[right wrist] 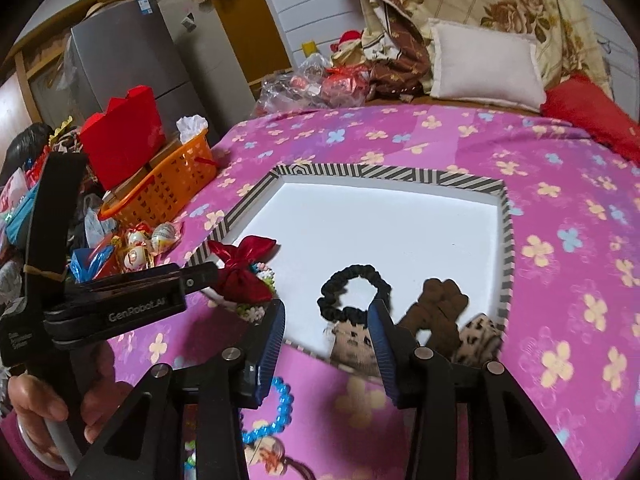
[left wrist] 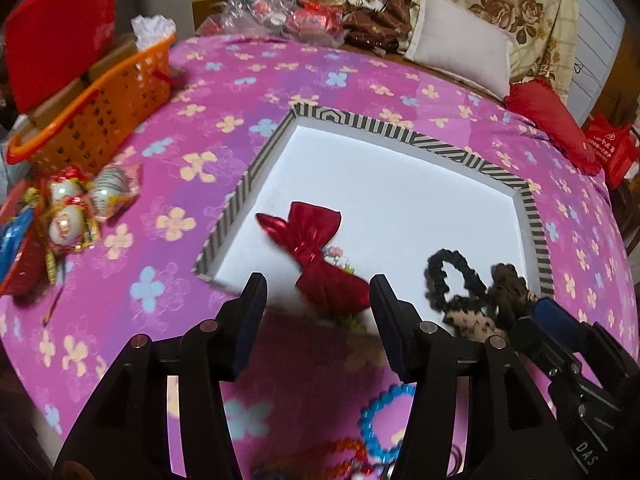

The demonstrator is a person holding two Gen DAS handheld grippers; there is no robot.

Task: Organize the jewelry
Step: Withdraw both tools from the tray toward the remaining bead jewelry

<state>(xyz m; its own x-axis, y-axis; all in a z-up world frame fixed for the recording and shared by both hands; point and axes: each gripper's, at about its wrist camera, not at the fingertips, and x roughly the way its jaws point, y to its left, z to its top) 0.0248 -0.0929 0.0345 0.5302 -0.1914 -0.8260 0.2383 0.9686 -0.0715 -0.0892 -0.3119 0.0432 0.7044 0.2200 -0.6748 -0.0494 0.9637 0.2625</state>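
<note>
A white tray with a striped rim (left wrist: 400,130) (right wrist: 400,172) lies on the pink flowered cloth. In it are a red bow hair clip (left wrist: 316,248) (right wrist: 240,268), a black scrunchie (left wrist: 456,280) (right wrist: 352,288), a brown scrunchie (left wrist: 508,288) (right wrist: 436,308) and a leopard-print one (left wrist: 472,322) (right wrist: 480,338). My left gripper (left wrist: 318,300) (right wrist: 212,272) is open, its jaws on either side of the red bow. My right gripper (right wrist: 328,320) (left wrist: 552,316) is open over the tray's near edge by the black scrunchie. A blue bead bracelet (left wrist: 380,424) (right wrist: 272,408) lies on the cloth in front of the tray.
An orange basket (left wrist: 92,116) (right wrist: 168,188) with a red box stands at the left. Wrapped egg-shaped trinkets (left wrist: 80,204) (right wrist: 148,244) lie beside it. A white pillow (left wrist: 456,48) (right wrist: 484,64), a red cushion (left wrist: 552,124) and plastic bags sit at the back.
</note>
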